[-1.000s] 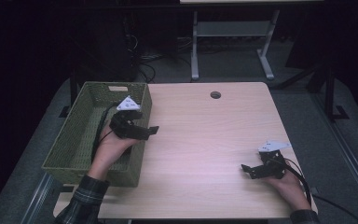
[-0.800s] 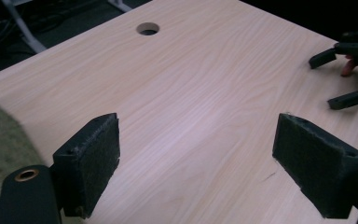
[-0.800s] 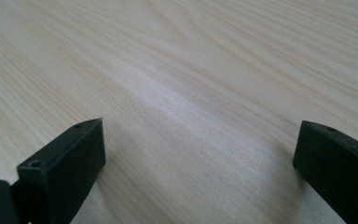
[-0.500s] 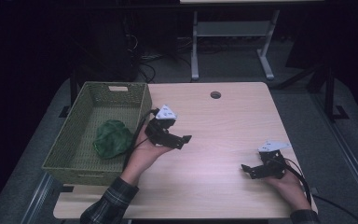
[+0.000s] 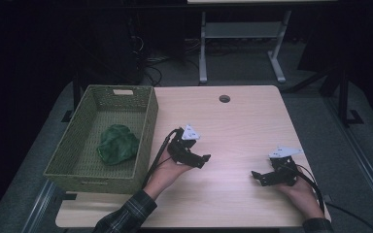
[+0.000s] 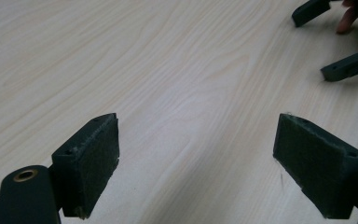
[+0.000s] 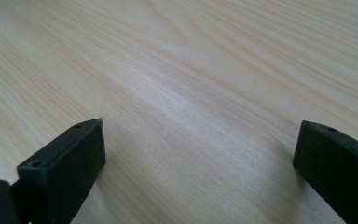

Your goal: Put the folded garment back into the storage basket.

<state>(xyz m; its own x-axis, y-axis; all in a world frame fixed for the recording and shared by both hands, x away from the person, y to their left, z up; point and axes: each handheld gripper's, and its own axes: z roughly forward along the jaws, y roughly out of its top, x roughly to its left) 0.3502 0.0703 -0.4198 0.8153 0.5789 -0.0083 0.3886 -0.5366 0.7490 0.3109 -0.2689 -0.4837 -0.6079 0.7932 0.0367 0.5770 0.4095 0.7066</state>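
Cloth [image 5: 117, 143], a crumpled green lump, lay in the woven green basket [image 5: 148, 121] at the left end of the table [image 5: 233, 126], well apart from both grippers. The left gripper [image 5: 203, 159] was over bare wood to the right of the basket, outside its right wall, with that wall standing between it and the cloth; its jaws were spread wide with nothing between them, and in the left gripper view only pale wood grain showed between the two padded faces. The right gripper [image 5: 256, 175] sat near the table's front right corner, farther again from the basket, its jaws likewise wide apart and empty over the tabletop. In the left gripper view the right gripper's two dark jaw tips [image 6: 328, 39] appeared at the upper right, with a fingertip beside them. The basket held the cloth and nothing else that could be made out; the cloth rested on the basket floor toward the middle, a little nearer the right wall. It was dark green, softly bunched with rounded folds, lower at its edges than at its centre. A grey three-cornered plate topped each gripper, and a black cable trailed back from each along the person's forearm.
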